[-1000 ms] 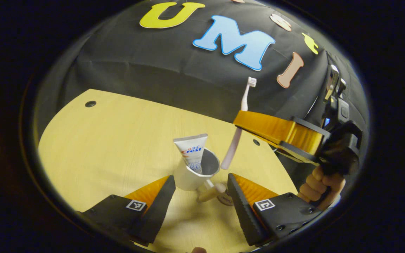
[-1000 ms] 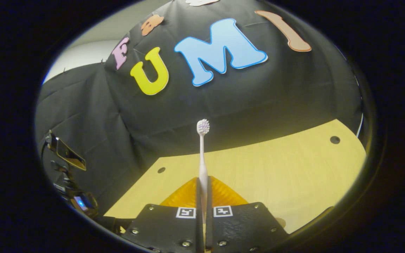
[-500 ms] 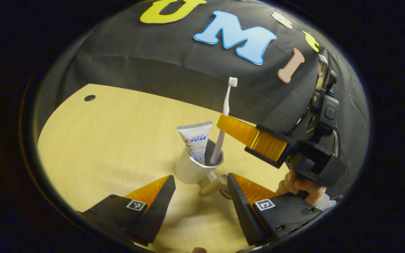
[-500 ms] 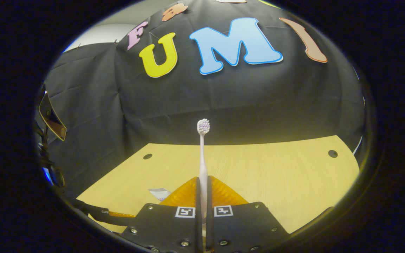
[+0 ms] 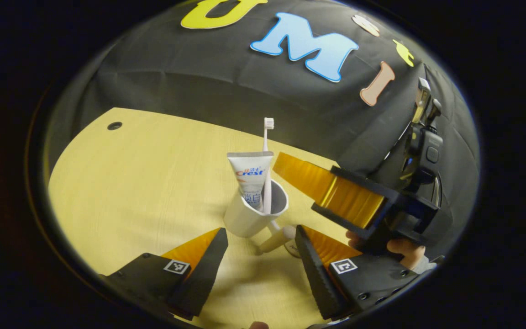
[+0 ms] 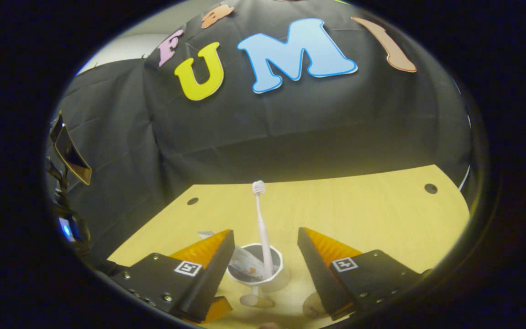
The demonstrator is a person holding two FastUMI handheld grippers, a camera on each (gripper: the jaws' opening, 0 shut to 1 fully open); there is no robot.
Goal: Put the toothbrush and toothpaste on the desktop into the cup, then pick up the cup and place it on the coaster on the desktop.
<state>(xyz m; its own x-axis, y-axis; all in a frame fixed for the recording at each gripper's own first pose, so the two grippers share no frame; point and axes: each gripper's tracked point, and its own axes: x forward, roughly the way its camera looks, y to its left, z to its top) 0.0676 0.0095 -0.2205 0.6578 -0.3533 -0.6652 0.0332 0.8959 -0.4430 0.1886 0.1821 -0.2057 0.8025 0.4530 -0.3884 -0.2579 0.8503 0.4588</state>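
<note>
The right tongs (image 6: 263,256) stand wide apart and hold nothing, hanging just above the white ceramic cup (image 6: 263,276), which shows between their two fingers. The left tongs (image 5: 260,249) are also wide and empty, low over the pale wooden table (image 5: 144,183), with the cup (image 5: 249,219) just beyond their tips, near the middle of the table. In the left gripper view the right tongs (image 5: 290,167) hover at the cup's right, with a hand (image 5: 404,251) on the grip below.

In the cup stand the slim pale-pink plastic toothbrush (image 6: 260,228), bristles up and close to upright, and the white soft toothpaste tube (image 5: 251,176), its flat crimped end uppermost. At the cup's near-right side lies a pale, rounded thing (image 5: 276,240), perhaps the cup's handle or part of the coaster; I cannot tell which.

The cup is likely stiff, smooth and rather slippery, and breakable if dropped. It is now top-heavy, with two tall, light things leaning in it. A grip across the body, below the rim, would be surest, with the cup kept level so nothing tips out.

Half a second ago the right tongs were clamped on the toothbrush shaft, its lower end just inside the cup. Now they have let go and opened, and the brush stands free in the cup, straighter than before. The left tongs have scarcely moved.
</note>
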